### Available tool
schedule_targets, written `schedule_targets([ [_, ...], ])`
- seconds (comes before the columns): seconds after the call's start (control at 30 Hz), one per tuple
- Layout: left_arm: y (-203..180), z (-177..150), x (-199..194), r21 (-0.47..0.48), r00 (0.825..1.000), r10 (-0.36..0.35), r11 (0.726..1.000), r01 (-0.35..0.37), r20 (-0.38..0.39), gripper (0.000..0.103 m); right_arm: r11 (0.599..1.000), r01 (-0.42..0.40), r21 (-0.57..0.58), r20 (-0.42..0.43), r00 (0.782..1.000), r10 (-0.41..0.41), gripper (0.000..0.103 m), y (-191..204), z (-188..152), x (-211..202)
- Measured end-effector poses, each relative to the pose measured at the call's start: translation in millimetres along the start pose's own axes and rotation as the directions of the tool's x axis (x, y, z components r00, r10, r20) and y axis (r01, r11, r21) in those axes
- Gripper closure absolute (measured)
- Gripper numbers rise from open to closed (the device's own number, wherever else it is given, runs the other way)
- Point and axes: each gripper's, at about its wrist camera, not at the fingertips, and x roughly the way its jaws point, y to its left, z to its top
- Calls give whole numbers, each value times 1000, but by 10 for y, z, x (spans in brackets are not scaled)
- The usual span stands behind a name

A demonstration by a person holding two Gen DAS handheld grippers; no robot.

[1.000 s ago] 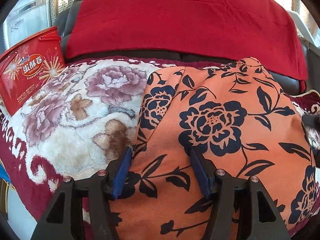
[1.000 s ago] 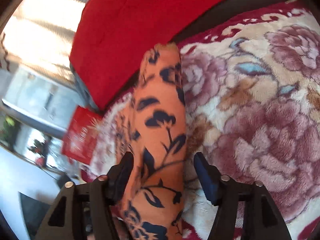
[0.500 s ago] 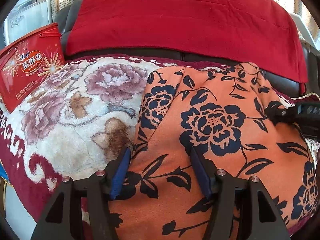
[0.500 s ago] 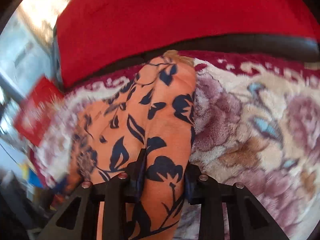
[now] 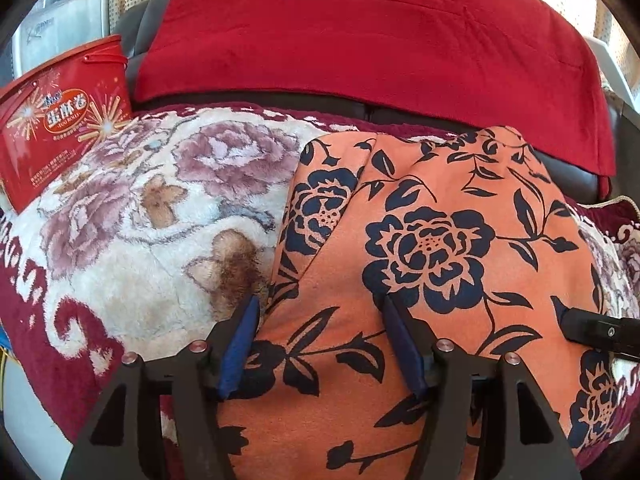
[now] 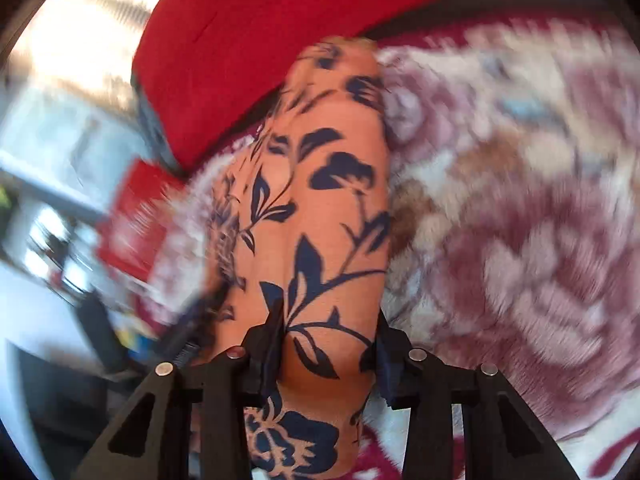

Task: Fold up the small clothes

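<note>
1. A plush floral blanket (image 5: 132, 240) covers the seat, with a red throw (image 5: 360, 32) draped over the backrest behind it and a red snack tub (image 5: 60, 120) at the far left.
2. The orange floral garment (image 5: 440, 240) lies spread on the blanket, in front of the backrest.
3. The left gripper (image 5: 320, 340) rests over the garment's near edge with its jaws parted, the cloth lying between them but not visibly pinched.
4. The right gripper (image 6: 326, 344) has narrowed its jaws within the last second and now pinches a raised ridge of the same garment.
5. Its surroundings are smeared with motion compared with the earlier view, so the fold of that side appears to be under way.
</note>
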Motion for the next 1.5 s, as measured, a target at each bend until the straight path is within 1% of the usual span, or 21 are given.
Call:
schedule_targets([
  [0.1,-5,-8,-40,-9,1000,4,1000,-4,13,38,1000,17,-4,-1,1000,-17,62,30,17,17],
  [0.17,-1,-22,-79,-10,1000,1,1000,-1,23,38,999,-17,47,13,1000,16,52,-59,-2,-30],
  [0.2,4,-27,-90,-9,1000,-2,1000,2,24,38,997,-23,73,23,1000,21,39,-169,-71,-153],
  [0.33,19,-47,-101,-3,1000,-4,1000,4,23,38,992,-83,92,94,993,74,37,-249,-236,-413],
  [0.43,20,-35,-92,-3,1000,-4,1000,4,18,38,990,-114,78,72,991,109,37,-202,-399,-438],
  [0.47,17,-32,-87,-5,1000,-3,1000,3,17,38,993,-109,52,51,993,107,38,-148,-434,-388],
  [0.5,13,-29,-84,-7,1000,-2,1000,2,15,38,996,-83,7,32,996,83,53,-94,-446,-328],
  [0.53,12,-26,-81,-6,1000,-2,1000,2,14,38,998,-3,-63,27,1000,4,62,-7,-465,-243],
  [0.6,13,-26,-73,-3,1000,-3,1000,3,14,38,990,66,-128,37,997,-62,64,82,-488,-179],
  [0.73,24,-24,-62,-7,1000,-11,1000,11,15,38,990,72,-119,39,997,-68,64,80,-470,-175],
  [0.77,26,-23,-60,-8,1000,-12,1000,12,14,38,991,66,-113,38,997,-62,61,62,-460,-178],
  [0.8,26,-23,-62,-10,1000,-12,1000,12,14,38,995,48,-89,36,998,-45,51,31,-446,-191],
  [0.83,25,-23,-62,-14,1000,-13,1000,13,15,38,997,35,-68,34,999,-33,33,0,-450,-198],
  [0.9,29,-24,-64,-20,1000,-16,1000,16,14,38,1000,-20,8,43,999,19,27,-133,-438,-251],
  [1.0,93,-13,-102,-60,999,-31,998,32,25,38,992,-82,92,94,993,73,27,-293,-397,-385],
  [1.13,293,32,-204,-165,996,-64,983,74,70,38,983,-128,131,148,983,108,27,-391,-196,-478],
  [1.3,284,-20,70,-176,993,-110,979,101,-39,37,973,-157,167,96,985,142,27,-460,44,-144],
  [1.37,244,-16,73,-160,995,-97,983,92,-23,37,970,-172,172,80,984,161,31,-448,97,2],
  [1.4,224,-8,71,-145,996,-89,986,86,-21,37,975,-173,142,81,983,162,45,-385,112,30],
  [1.43,218,-11,70,-142,996,-86,986,83,-20,37,987,-132,95,71,990,125,51,-283,131,64],
  [1.5,223,-14,97,-155,996,-91,984,87,-24,37,994,-90,69,63,994,86,51,-208,146,95],
])
